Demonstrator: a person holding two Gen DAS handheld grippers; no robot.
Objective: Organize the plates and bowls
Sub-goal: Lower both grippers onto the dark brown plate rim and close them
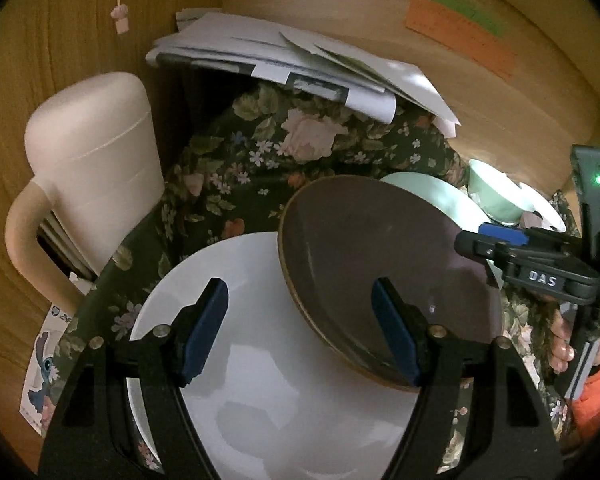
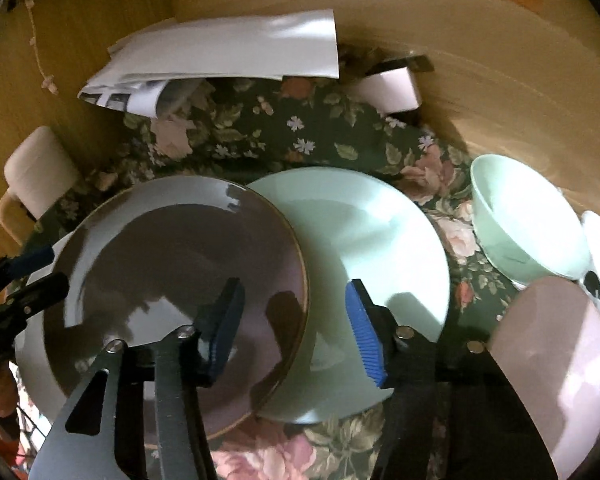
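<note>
A white plate (image 1: 260,360) lies on the floral cloth. A brown plate (image 1: 372,264) rests tilted with one edge on it and its other edge over a mint green plate (image 1: 432,196). My left gripper (image 1: 300,328) is open above the white plate, empty. In the right wrist view the brown plate (image 2: 172,280) overlaps the mint plate (image 2: 372,256). My right gripper (image 2: 296,328) is open above where they overlap, holding nothing. A mint bowl (image 2: 528,220) and a pink bowl (image 2: 560,364) stand to the right.
A cream jug (image 1: 88,184) stands at the left. A pile of papers (image 1: 292,64) lies at the back on a dark box. Wooden walls (image 1: 500,120) close in the back and left. The floral cloth (image 1: 228,184) covers the surface.
</note>
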